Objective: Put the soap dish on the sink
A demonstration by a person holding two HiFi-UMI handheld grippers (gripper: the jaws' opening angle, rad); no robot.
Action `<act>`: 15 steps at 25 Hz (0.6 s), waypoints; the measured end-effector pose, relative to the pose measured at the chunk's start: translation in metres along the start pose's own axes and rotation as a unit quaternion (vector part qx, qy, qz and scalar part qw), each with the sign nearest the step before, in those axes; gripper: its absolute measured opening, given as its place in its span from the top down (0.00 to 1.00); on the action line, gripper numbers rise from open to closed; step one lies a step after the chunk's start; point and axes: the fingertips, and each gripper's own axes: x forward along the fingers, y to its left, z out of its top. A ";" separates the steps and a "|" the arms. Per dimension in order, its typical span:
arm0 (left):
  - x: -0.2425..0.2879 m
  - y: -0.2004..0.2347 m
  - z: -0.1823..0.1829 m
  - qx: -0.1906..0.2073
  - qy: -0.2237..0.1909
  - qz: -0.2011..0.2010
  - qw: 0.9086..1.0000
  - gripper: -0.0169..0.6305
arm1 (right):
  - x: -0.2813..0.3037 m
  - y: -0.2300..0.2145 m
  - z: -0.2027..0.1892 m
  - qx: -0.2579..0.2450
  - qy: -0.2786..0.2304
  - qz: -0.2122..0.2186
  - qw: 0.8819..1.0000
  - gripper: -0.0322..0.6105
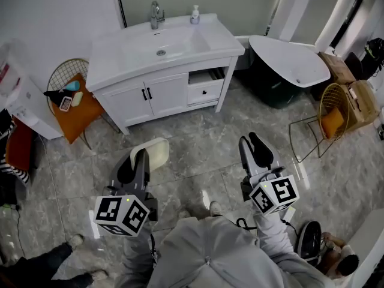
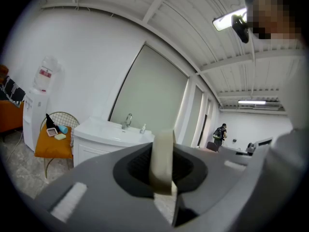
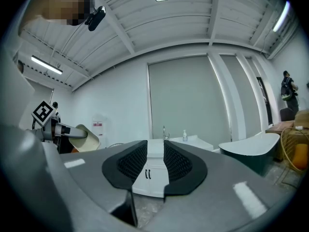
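A white sink (image 1: 222,41) with a faucet (image 1: 156,14) tops a white vanity across the room, far ahead of both grippers. My left gripper (image 1: 139,156) is shut on a cream soap dish (image 1: 153,150), held edge-on over the marble floor. In the left gripper view the soap dish (image 2: 162,158) stands upright between the pads, with the sink (image 2: 104,129) beyond at the left. My right gripper (image 1: 255,147) holds nothing. In the right gripper view its jaws (image 3: 155,161) stand a narrow gap apart, and the vanity shows through it. The soap dish (image 3: 87,135) shows at that view's left.
A soap bottle (image 1: 195,14) stands on the counter's back edge. An orange-seated wire chair (image 1: 75,104) with small items is left of the vanity. A dark bathtub (image 1: 288,62) is to the right, with another wire chair (image 1: 333,116) and cardboard boxes (image 1: 354,89). A water dispenser (image 1: 18,95) stands far left.
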 end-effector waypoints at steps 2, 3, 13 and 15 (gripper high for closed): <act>0.003 0.005 0.001 -0.001 0.003 -0.007 1.000 0.83 | 0.004 0.004 -0.002 -0.002 -0.001 -0.007 1.000 0.82; 0.005 0.007 0.002 -0.001 0.005 -0.011 1.000 0.83 | 0.006 0.005 -0.003 -0.002 -0.002 -0.011 1.000 0.82; 0.037 0.024 0.002 -0.002 0.015 -0.033 0.999 0.83 | 0.026 0.001 -0.009 -0.008 0.000 -0.036 0.999 0.82; 0.049 0.027 0.001 -0.001 0.016 -0.035 0.999 0.83 | 0.035 -0.005 -0.010 -0.008 0.000 -0.038 0.999 0.82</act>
